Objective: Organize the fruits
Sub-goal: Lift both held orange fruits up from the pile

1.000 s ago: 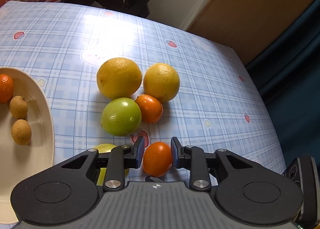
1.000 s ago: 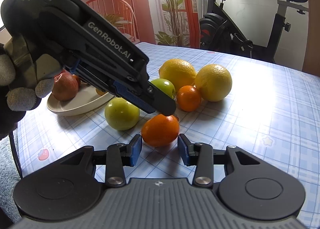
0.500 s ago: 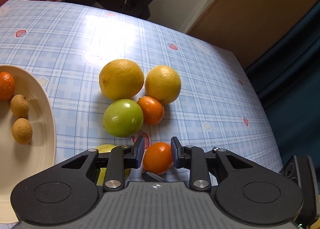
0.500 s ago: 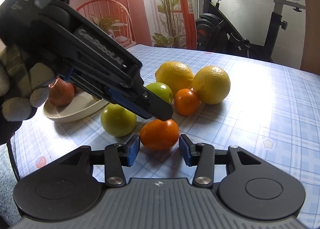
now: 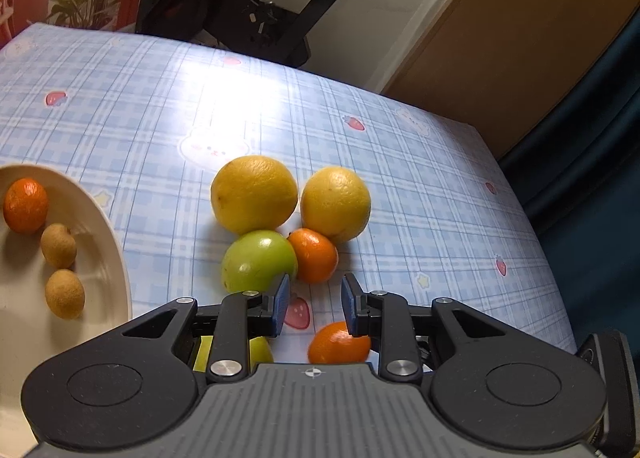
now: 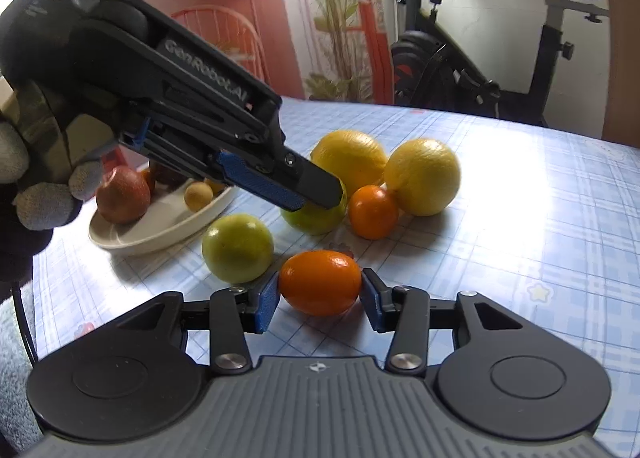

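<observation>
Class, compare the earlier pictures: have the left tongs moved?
Yes. The left tongs lifted off the near orange, their tip now before the far green fruit.

White lettering reading "GenRobot.AI" runs along the black side of the left gripper [image 6: 316,190], seen from the right wrist. A few pale characters sit higher on its body, too blurred to read. Nothing else legible.
</observation>
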Available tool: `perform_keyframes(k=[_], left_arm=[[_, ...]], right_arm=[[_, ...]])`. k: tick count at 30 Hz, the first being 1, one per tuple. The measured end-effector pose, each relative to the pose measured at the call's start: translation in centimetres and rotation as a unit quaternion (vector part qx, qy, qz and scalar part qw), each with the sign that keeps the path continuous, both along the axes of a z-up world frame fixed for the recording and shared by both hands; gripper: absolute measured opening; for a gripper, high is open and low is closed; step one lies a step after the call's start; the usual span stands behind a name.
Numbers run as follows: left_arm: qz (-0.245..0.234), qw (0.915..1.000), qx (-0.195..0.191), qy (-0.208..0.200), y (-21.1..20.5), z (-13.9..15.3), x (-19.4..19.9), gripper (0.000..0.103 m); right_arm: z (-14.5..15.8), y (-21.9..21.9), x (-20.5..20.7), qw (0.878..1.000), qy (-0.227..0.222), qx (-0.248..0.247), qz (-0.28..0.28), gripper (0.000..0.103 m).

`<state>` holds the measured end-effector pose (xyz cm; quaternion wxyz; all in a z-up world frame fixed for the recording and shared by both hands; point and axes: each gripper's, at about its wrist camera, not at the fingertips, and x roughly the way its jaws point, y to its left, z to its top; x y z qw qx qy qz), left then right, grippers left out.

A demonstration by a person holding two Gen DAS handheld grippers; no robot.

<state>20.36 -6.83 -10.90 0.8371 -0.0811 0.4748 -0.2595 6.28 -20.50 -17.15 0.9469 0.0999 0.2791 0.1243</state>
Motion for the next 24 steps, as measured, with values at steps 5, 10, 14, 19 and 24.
perform_keyframes(k=[5,10,14,19,24], left_arm=[[0.002,0.9992,0.009,-0.039,-1.2,1.3,0.8,0.03],[-0.003,0.9974,0.034,-0.063,-2.6,1.4,1.8,0.03],[-0.037,0.9958,0.056,-0.063,-3.5,0.6,2.0,0.03],[-0.05,0.9947,0.073,-0.053,-3.7,-0.3,1.8,0.03],[-0.06,0.9933,0.078,-0.061,-3.6,-0.6,1.3,0.03]], right_arm=[[0.2,-2.1,-1.1,0.999,-0.013,0.002,-0.039,0.046],[0.1,-5.4,-2.1,0.996,-0.015,0.046,-0.079,0.046],[0.3,-7.3,-2.7,0.991,-0.021,0.083,-0.098,0.046],[0.6,-7.5,-2.9,0.991,-0.02,0.078,-0.108,0.046],[0.7,-7.5,-2.9,0.991,-0.014,0.071,-0.116,0.046]])
